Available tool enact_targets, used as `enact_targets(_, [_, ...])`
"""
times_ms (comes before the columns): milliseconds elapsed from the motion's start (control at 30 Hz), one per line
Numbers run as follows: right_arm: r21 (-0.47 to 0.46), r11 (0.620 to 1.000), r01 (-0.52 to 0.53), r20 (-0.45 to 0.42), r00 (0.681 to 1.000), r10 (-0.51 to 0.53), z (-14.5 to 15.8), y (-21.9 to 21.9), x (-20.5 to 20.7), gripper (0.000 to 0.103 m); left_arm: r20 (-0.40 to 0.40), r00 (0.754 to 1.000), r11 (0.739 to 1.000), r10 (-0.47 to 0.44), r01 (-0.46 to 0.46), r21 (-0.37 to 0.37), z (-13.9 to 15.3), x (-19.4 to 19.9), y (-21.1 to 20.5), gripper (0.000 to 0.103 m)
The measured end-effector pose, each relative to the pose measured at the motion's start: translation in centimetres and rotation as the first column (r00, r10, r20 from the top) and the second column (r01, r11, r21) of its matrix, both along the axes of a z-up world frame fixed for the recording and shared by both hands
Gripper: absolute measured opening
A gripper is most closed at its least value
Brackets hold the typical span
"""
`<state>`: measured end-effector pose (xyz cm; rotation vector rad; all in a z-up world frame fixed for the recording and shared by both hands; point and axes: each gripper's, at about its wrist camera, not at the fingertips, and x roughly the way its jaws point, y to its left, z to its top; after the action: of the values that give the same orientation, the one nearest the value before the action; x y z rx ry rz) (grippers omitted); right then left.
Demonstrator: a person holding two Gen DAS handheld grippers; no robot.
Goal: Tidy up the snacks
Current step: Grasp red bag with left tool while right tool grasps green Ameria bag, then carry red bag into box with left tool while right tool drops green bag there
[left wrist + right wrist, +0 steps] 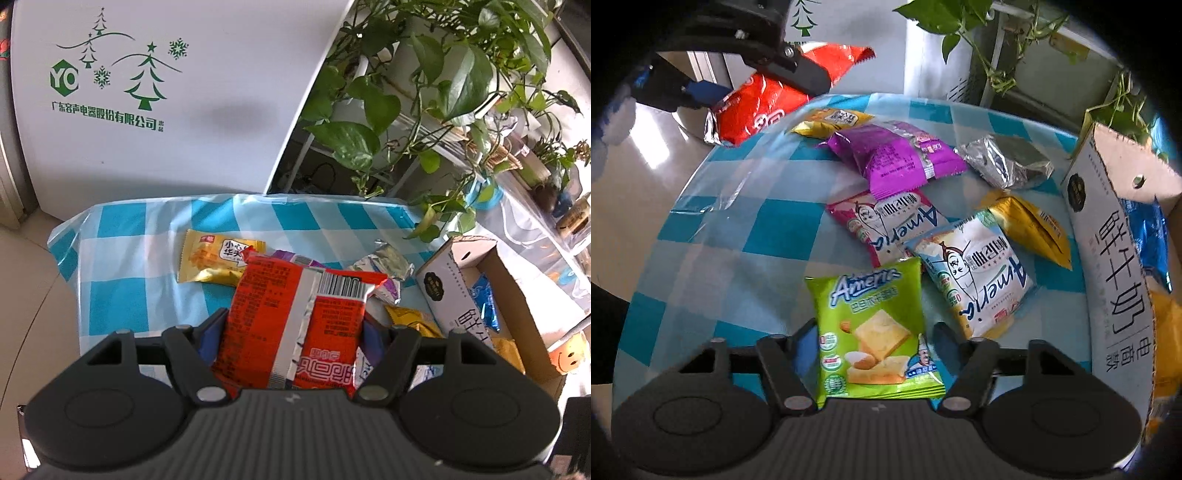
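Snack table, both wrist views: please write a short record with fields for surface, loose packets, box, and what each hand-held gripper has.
surface: table with blue and white checked cloth
left hand-held gripper: shut on red packet, lifted off the cloth
right hand-held gripper: green packet between its fingers; contact unclear
loose packets: purple packet, pink packet, light blue packet, silver packet, two yellow ones
box: cardboard box at right, open, with a blue packet inside
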<state>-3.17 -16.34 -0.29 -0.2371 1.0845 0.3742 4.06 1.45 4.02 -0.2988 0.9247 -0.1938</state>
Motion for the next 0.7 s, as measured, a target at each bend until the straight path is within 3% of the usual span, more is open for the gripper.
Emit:
enact_targets(167, [0.054, 0.999, -0.003, -0.015, 1.000, 0.004, 0.8, -0.3, -0.2, 0.059, 0.002, 1.000, 1.000, 0.009, -0.009, 0.026, -0.1, -0.1, -0.2, 0.071])
enact_targets(467, [0.172, 0.985, -0.018, 0.046, 0.999, 0.010, 4.2, -0.7, -0.3, 0.059, 0.031, 0.999, 0.996, 0.033, -0.035, 0.082, 0.1, -0.2, -0.6, 0.071])
enact_targets(700, [0.211, 0.973, 0.091, 0.078, 0.991, -0.109, 6.1, -2.7, 0.9, 0.059, 0.052, 0.998, 0.989, 0.019, -0.026, 0.143, 0.3, -0.5, -1.9, 0.071])
